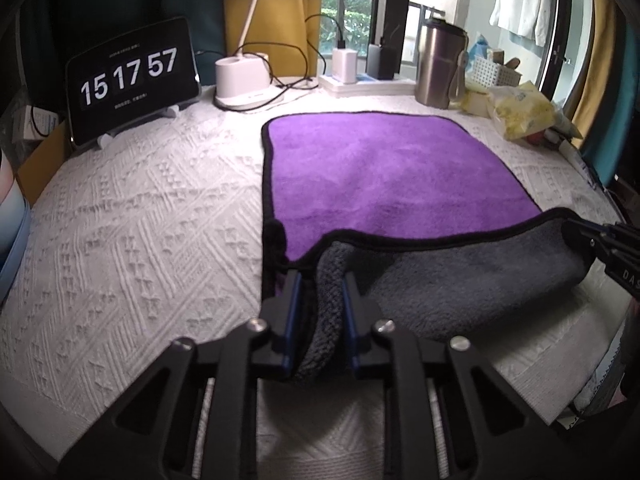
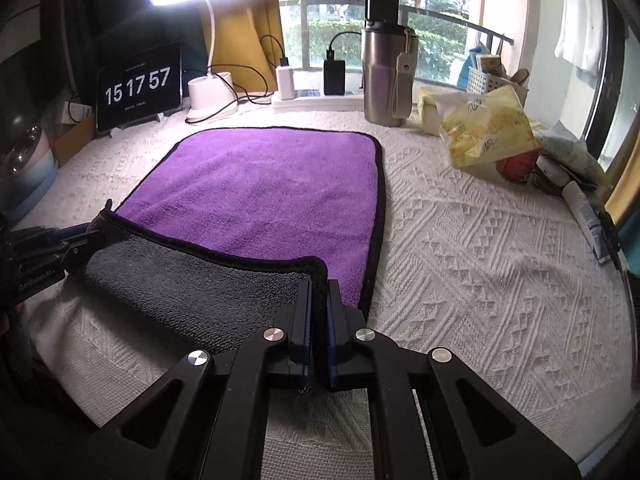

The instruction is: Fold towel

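Pinching the two near corners of a purple plush towel with grey underside [image 1: 384,168], the left gripper [image 1: 320,280] and right gripper [image 2: 319,288] lift its near edge, apparently to fold it toward the far edge; the rest lies flat on a white textured tablecloth [image 2: 460,240]
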`<state>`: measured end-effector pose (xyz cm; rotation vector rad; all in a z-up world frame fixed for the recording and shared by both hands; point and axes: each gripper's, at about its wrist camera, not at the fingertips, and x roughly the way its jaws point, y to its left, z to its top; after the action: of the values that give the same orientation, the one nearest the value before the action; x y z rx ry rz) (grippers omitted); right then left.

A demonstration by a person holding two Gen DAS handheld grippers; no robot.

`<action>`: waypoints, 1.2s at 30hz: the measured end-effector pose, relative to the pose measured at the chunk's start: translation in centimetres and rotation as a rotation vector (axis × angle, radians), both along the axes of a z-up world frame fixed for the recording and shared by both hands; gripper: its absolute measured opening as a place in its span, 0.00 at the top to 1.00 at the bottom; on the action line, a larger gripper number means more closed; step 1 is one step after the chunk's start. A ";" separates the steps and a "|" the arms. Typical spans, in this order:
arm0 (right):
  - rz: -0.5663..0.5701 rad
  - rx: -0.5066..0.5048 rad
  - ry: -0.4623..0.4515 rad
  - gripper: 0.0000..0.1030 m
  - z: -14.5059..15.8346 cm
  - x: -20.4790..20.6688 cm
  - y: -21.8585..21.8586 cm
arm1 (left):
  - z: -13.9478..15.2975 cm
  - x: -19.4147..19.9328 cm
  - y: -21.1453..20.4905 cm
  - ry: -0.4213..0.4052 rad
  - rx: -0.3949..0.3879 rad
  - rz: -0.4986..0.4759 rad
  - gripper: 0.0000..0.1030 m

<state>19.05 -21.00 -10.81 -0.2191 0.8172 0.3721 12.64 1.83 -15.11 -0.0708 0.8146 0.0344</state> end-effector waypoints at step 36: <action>-0.006 0.085 -0.249 0.93 6.6 4.9 0.5 | 8.2 4.2 0.0 -0.282 0.002 -0.026 0.82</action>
<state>23.95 -20.45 -4.24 -0.1797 0.5556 0.3642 16.86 1.85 -6.87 -0.0617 0.5340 0.0007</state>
